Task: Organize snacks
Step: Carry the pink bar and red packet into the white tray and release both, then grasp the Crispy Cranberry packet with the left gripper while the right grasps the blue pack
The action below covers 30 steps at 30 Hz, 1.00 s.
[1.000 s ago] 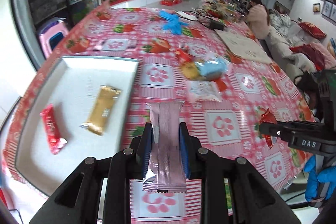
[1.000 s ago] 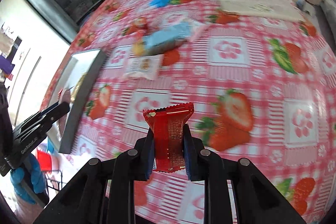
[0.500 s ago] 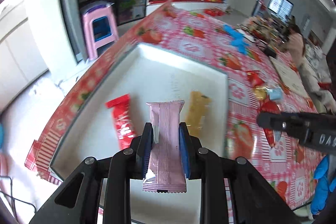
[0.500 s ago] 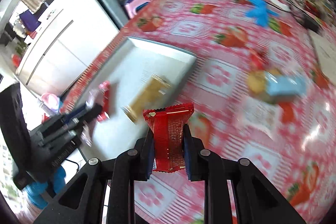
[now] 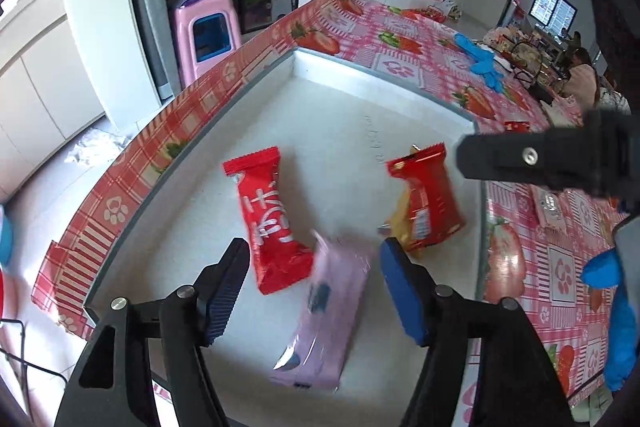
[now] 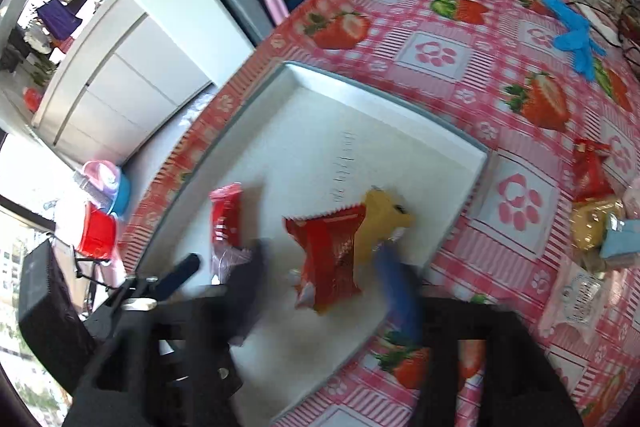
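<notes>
The left gripper [image 5: 312,287] has just been opening over the white tray [image 5: 360,79]; its jaws stand apart and the pink packet [image 5: 328,323] lies loose between them on the tray floor, slightly blurred, touched by neither pad as far as can be told. The right gripper [image 6: 320,283] has likewise just been opening, and its jaws are spread wide around the small red packet [image 6: 328,259], which rests free on the tray, partly over a yellow packet [image 6: 384,223].

Just beyond the pink packet, toward the tray's outer side, lies the long red packet [image 5: 272,223]. That makes four snacks inside the tray.

Off the tray, on the strawberry tablecloth [image 6: 436,55], a few remain: a red packet [image 6: 588,171], a yellow one [image 6: 592,227] with a light-blue one [image 6: 620,239] against it, and a clear packet [image 6: 576,291] nearer the table edge. By the look of it, the job is about half done, those still wanting collection.
</notes>
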Tool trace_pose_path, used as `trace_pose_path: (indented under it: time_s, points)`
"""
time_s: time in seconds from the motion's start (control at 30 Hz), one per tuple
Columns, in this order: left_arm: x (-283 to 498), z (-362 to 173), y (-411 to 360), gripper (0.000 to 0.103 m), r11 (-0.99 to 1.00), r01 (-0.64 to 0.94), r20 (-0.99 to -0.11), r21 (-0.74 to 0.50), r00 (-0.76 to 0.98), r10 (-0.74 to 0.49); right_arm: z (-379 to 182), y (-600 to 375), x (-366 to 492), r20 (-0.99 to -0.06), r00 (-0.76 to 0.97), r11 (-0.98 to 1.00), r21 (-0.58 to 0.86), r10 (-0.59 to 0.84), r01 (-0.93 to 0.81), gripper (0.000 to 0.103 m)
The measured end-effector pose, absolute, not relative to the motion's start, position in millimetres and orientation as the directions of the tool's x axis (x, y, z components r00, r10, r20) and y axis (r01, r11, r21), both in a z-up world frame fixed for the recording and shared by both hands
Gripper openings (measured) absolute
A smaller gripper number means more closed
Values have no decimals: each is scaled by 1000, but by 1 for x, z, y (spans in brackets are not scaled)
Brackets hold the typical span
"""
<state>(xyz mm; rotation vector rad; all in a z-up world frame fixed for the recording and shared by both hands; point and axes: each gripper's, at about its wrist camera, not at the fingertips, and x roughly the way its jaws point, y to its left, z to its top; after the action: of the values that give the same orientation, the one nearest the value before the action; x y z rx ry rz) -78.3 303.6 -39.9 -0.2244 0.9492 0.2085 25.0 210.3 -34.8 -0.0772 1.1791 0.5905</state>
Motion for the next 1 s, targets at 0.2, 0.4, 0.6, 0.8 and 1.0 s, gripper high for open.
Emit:
trace_pose_path:
  time_s: [0.2, 0.4, 0.6, 0.8, 1.0]
  points:
    - [-71, -23, 265, 78, 979, -187, -801, -82, 597, 47, -38, 108, 26, -899, 343, 929, 155, 273, -335, 102]
    - [-46, -17, 192, 79, 996, -33, -810, -84, 584, -50, -50, -11, 45, -922, 361, 990, 136, 140, -37, 102]
    - [-5, -26, 115, 80, 993, 120, -822, 12, 566, -58, -62, -73, 53, -922, 361, 976, 190, 140, 104, 102]
    - [39, -42, 79, 80, 982, 172, -820, 76, 571, -37, -65, -86, 59, -915, 362, 959, 244, 178, 144, 102]
    - [55, -62, 50, 82, 934, 336, -830, 124, 551, -88, -68, -75, 83, -902, 363, 940, 305, 234, 150, 102]
